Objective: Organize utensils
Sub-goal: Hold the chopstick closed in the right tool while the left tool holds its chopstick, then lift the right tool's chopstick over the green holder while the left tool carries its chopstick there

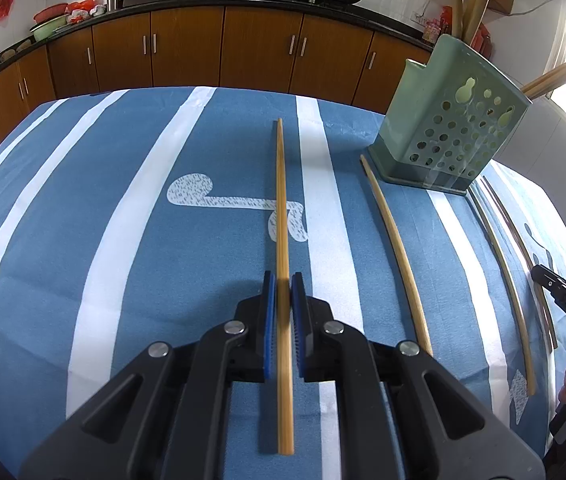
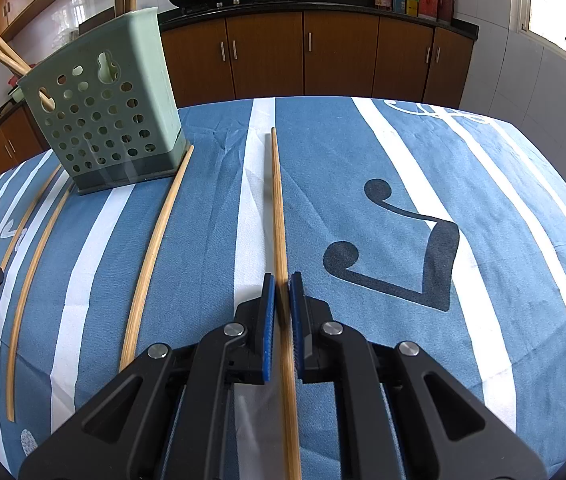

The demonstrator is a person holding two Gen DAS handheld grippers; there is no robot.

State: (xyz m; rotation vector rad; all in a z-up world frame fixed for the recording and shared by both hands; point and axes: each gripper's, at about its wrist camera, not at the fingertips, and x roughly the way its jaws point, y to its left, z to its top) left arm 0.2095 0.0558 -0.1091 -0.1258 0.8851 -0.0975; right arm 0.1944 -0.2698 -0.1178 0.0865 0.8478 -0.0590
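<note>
Bamboo chopsticks [image 1: 397, 256] lie lengthwise on cloth w/ more upright in perforated green holder [image 1: 449, 120]

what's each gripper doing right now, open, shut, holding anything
left gripper: shut on a chopstick.
right gripper: shut on another chopstick.

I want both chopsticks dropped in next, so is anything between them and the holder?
Nothing visible. Each gripper, left and right, is shut on a chopstick; only bare cloth lies before the holder.
</note>
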